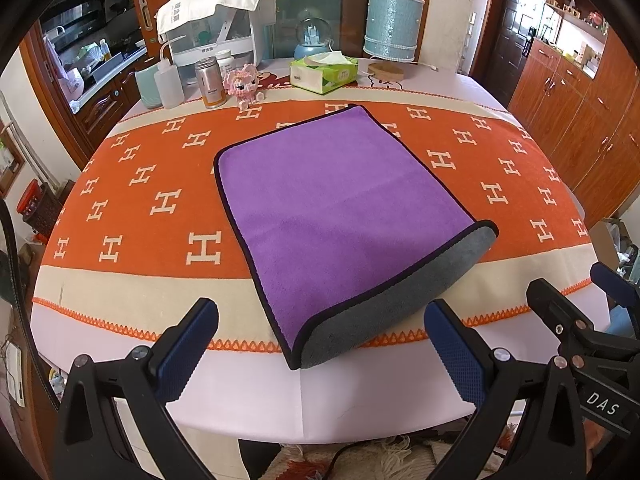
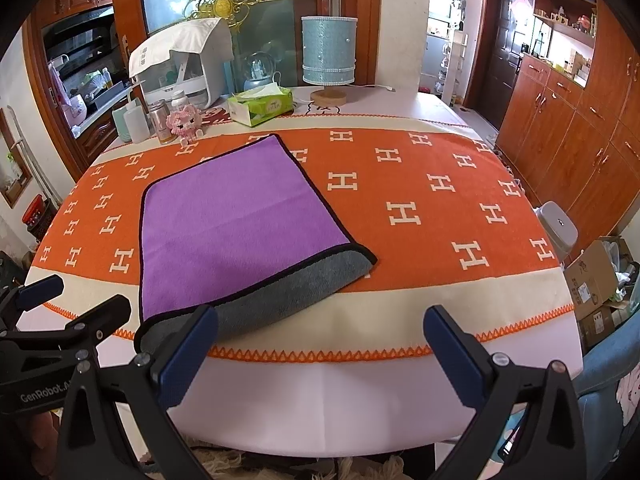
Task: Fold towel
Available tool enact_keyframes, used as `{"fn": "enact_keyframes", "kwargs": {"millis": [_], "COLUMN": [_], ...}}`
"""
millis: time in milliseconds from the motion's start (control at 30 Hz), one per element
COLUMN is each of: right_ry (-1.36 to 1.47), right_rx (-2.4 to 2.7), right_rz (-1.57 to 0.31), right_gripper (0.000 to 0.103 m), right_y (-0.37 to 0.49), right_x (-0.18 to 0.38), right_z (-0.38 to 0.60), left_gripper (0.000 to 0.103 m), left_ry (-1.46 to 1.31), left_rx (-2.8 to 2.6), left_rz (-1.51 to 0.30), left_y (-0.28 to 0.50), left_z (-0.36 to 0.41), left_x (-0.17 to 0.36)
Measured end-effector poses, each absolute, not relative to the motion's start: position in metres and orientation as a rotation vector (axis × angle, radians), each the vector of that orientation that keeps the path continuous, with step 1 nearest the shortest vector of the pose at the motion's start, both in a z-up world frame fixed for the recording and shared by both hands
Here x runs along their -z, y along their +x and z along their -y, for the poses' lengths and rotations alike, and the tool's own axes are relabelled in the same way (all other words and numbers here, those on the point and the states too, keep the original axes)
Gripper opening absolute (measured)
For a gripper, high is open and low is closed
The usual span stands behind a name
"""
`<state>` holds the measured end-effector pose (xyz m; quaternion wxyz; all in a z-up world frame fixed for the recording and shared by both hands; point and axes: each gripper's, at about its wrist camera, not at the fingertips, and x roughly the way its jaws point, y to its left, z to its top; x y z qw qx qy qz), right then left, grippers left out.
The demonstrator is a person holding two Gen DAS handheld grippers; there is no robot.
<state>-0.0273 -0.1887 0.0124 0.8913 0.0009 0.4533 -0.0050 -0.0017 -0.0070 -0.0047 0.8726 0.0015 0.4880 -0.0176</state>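
A purple towel (image 1: 328, 200) with a black hem and a grey underside lies on the orange runner, folded over, the grey layer sticking out along its near edge (image 1: 380, 312). It also shows in the right wrist view (image 2: 240, 224). My left gripper (image 1: 320, 348) is open and empty, just short of the towel's near edge. My right gripper (image 2: 320, 356) is open and empty, near the table's front edge and to the right of the towel's near corner. The right gripper shows at the right of the left wrist view (image 1: 580, 304), and the left gripper shows at the left of the right wrist view (image 2: 72, 304).
At the back of the table stand a tissue box (image 1: 324, 74), a blue lamp (image 1: 392, 28), a pink toy (image 1: 244, 86), bottles (image 1: 210, 82) and a white appliance (image 1: 216, 28). Wooden cabinets (image 2: 580, 140) line the right wall. A grey stool (image 2: 558, 228) and cardboard boxes (image 2: 592, 284) stand at the right.
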Motion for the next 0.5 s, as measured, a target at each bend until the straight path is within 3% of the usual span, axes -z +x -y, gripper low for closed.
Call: {"fn": "enact_keyframes", "kwargs": {"millis": [500], "right_ry": [-0.023], "right_rx": [-0.008], "right_rz": [-0.931], "right_gripper": [0.102], "right_y": [-0.0188], "right_x": [-0.0108], "right_z": [0.1895], "left_gripper": [0.102], "left_ry": [-0.017], "left_rx": [0.024], "left_rz": [-1.010], "left_y": [0.0051], "left_z": [0.0063], "left_x": [0.0010]}}
